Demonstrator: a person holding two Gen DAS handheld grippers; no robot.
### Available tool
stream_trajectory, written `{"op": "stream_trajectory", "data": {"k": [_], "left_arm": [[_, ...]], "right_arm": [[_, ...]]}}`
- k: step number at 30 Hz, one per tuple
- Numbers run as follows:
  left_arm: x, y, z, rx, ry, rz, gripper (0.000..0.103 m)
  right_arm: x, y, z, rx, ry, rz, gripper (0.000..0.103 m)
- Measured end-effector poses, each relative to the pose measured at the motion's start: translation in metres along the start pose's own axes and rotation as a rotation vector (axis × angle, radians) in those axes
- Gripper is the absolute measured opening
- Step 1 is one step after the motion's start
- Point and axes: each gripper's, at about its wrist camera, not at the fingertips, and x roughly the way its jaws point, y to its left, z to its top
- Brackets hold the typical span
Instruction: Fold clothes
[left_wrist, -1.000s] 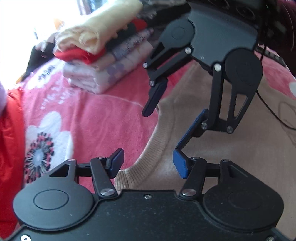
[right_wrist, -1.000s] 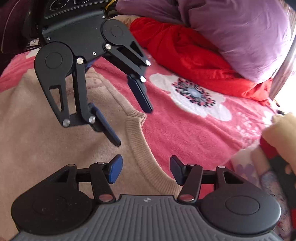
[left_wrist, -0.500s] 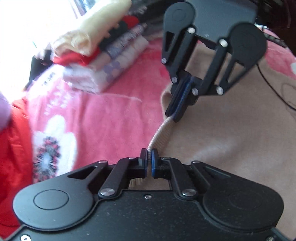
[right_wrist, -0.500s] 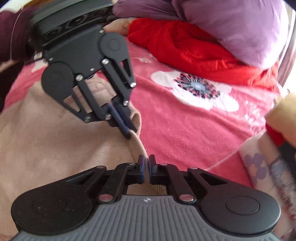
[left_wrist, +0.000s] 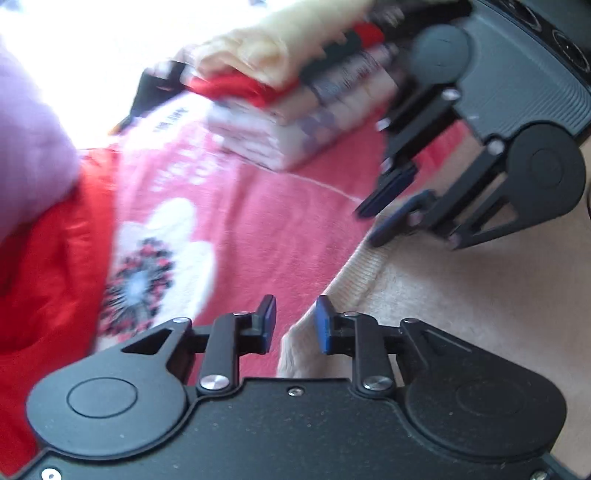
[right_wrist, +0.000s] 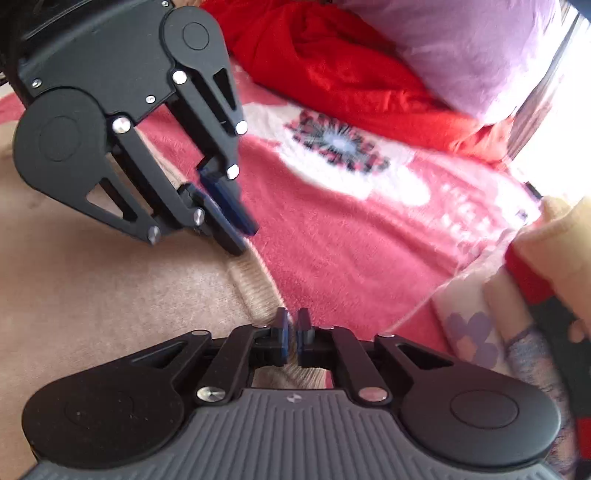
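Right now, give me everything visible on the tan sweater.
The tan sweater looks like soft knit, with a ribbed hem band along its edge. It lies flat on the pink floral blanket. The left gripper and the right gripper are both at the hem, jaws opening, ribbing still between them; neither visibly pinches it.

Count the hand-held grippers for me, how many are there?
2. The left hand-held gripper sits over the beige sweater's ribbed edge, its jaws opening. The right hand-held gripper is further along that edge, jaws opening too.
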Motion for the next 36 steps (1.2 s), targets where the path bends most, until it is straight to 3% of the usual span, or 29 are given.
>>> {"op": "stream_trajectory", "data": {"k": [5, 7, 9, 12, 19, 21, 22, 24, 27, 29, 31, 32, 33, 36], "left_arm": [[-0.077, -0.039, -0.043, -0.179, -0.062, 0.031, 0.034], [-0.104, -0.064, -0.066, -0.261, -0.063, 0.030, 0.048], [-0.129, -0.095, -0.092, -0.349, -0.047, 0.017, 0.048], [-0.159, -0.143, -0.125, -0.435, -0.026, 0.012, 0.048], [-0.201, -0.234, -0.170, -0.509, -0.041, -0.085, 0.048], [-0.191, -0.251, -0.180, -0.492, 0.043, -0.055, 0.051], [-0.188, -0.257, -0.189, -0.485, 0.079, -0.022, 0.052], [-0.194, -0.259, -0.201, -0.498, 0.062, 0.019, 0.052], [-0.210, -0.254, -0.201, -0.518, 0.046, 0.090, 0.045], [-0.213, -0.252, -0.205, -0.532, 0.040, 0.084, 0.054], [-0.208, -0.246, -0.213, -0.559, 0.102, 0.116, 0.055], [-0.210, -0.238, -0.219, -0.618, 0.104, 0.111, 0.055], [-0.215, -0.232, -0.221, -0.667, 0.097, 0.101, 0.055], [-0.234, -0.226, -0.213, -0.680, 0.008, 0.168, 0.052]], "right_arm": [[-0.065, 0.014, -0.027, 0.101, -0.072, -0.011, 0.023], [-0.094, 0.030, -0.047, 0.146, -0.089, 0.004, 0.025], [-0.121, 0.049, -0.072, 0.207, -0.098, 0.007, 0.032], [-0.161, 0.080, -0.109, 0.322, -0.112, 0.027, 0.033], [-0.222, 0.180, -0.171, 0.463, -0.142, 0.123, 0.033], [-0.222, 0.208, -0.181, 0.480, -0.139, 0.147, 0.033], [-0.216, 0.221, -0.187, 0.483, -0.108, 0.145, 0.033], [-0.196, 0.237, -0.203, 0.486, 0.023, 0.069, 0.035], [-0.209, 0.232, -0.241, 0.640, -0.022, 0.069, 0.033], [-0.228, 0.233, -0.246, 0.635, -0.039, 0.012, 0.031], [-0.238, 0.237, -0.247, 0.611, -0.059, -0.034, 0.039], [-0.234, 0.238, -0.249, 0.610, -0.011, -0.036, 0.046], [-0.227, 0.238, -0.254, 0.588, 0.050, -0.050, 0.047], [-0.242, 0.228, -0.263, 0.646, 0.035, -0.040, 0.042]]}}
